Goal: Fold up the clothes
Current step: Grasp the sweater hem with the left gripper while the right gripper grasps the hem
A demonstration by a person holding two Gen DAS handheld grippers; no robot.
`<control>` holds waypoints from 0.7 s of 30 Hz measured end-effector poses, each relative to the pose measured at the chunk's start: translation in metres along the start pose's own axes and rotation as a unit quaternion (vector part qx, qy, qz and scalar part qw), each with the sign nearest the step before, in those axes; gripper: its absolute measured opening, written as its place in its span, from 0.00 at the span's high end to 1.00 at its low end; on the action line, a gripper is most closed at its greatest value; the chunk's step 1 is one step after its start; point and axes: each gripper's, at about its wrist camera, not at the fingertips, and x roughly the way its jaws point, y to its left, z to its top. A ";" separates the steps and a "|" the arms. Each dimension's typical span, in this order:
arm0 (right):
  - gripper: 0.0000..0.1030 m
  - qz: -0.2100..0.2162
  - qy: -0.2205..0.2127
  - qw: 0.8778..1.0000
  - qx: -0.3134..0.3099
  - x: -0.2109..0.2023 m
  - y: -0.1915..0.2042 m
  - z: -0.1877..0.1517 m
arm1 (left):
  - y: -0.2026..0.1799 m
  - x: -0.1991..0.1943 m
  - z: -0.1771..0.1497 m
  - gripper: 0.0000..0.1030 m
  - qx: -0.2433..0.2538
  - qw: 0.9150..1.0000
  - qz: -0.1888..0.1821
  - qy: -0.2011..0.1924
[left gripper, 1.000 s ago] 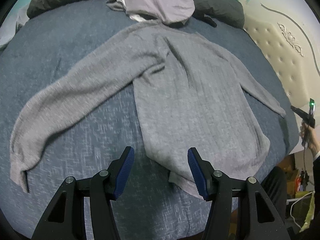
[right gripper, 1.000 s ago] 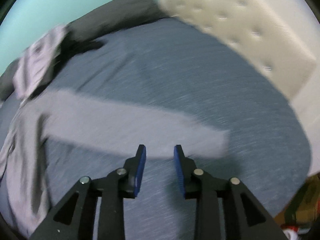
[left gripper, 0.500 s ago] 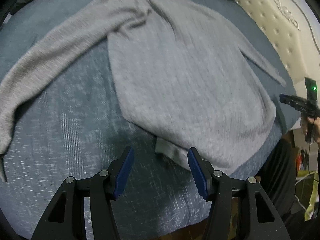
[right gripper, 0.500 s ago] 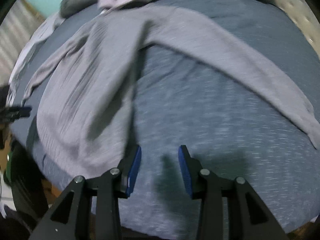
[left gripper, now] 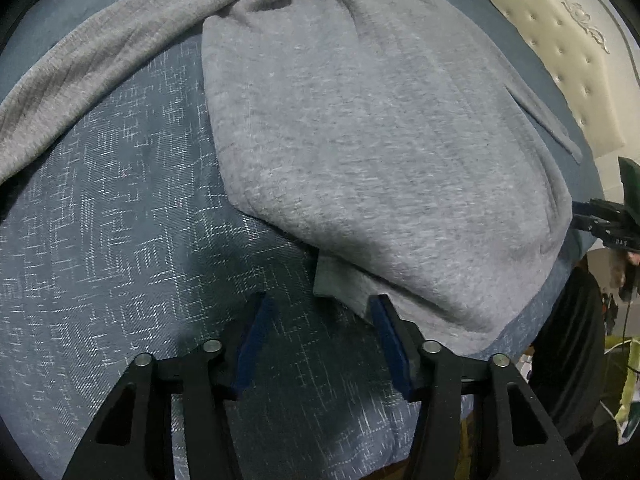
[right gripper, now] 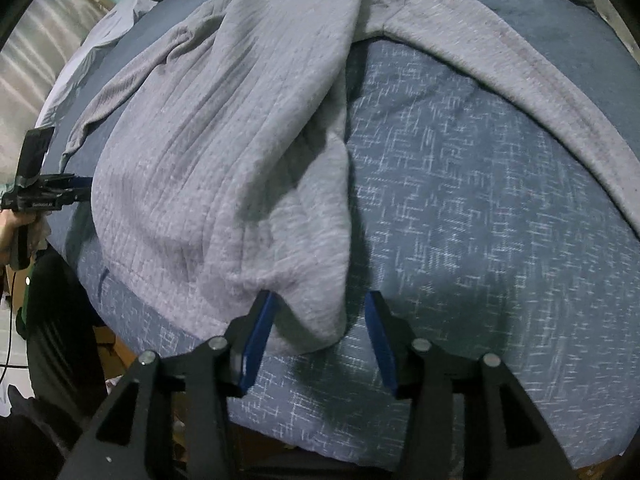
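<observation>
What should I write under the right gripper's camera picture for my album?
Open right gripper straddling the bottom corner of a grey sweater spread on a blue bedspread.

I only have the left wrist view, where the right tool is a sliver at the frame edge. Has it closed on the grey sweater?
Observer: No. The right tool is open, and a bunched hem corner of the grey knitted sweater sits between its fingers.
Operator: The sleeve on the headboard side is mostly hidden behind the body in my view. Is it folded in?
Observer: No. That sleeve lies stretched out, unfolded, across the blue patterned bedspread.
</observation>
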 end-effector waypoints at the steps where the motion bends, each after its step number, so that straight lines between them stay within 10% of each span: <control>1: 0.54 0.001 0.001 1.000 -0.001 0.001 0.002 -0.001 | 0.000 0.001 0.000 0.61 0.000 1.000 -0.001 -0.001; 8: 0.55 0.008 0.004 1.000 -0.010 0.008 0.012 -0.006 | -0.006 -0.001 -0.003 0.92 0.014 1.000 -0.009 -0.004; 14: 0.87 0.015 -0.011 1.000 -0.018 0.001 0.017 -0.007 | -0.012 -0.012 -0.007 0.94 0.023 1.000 -0.009 -0.015; 21: 0.96 0.023 -0.038 0.999 -0.029 -0.023 0.017 -0.006 | -0.015 -0.053 -0.020 0.94 0.037 0.998 0.000 -0.042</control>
